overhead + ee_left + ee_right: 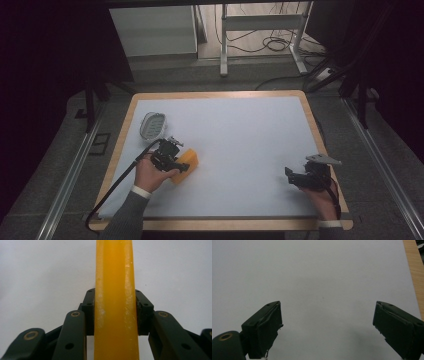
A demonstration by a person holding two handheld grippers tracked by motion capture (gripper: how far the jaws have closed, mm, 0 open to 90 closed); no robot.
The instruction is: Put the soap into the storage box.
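Gripping the yellow block [116,302] tight between its jaws, the left gripper [172,159] is working at lower left, just below a grey dish [152,125]. Right gripper [305,176] is idling wide apart, holding nothing, lower right. Block looks grasped; its destination I cannot tell.

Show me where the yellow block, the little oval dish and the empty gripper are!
yellow block [115,302], left gripper view, its front face between the jaws.
oval dish [152,125], high view, its middle.
right gripper [327,326], right gripper view, midway between open fingertips.
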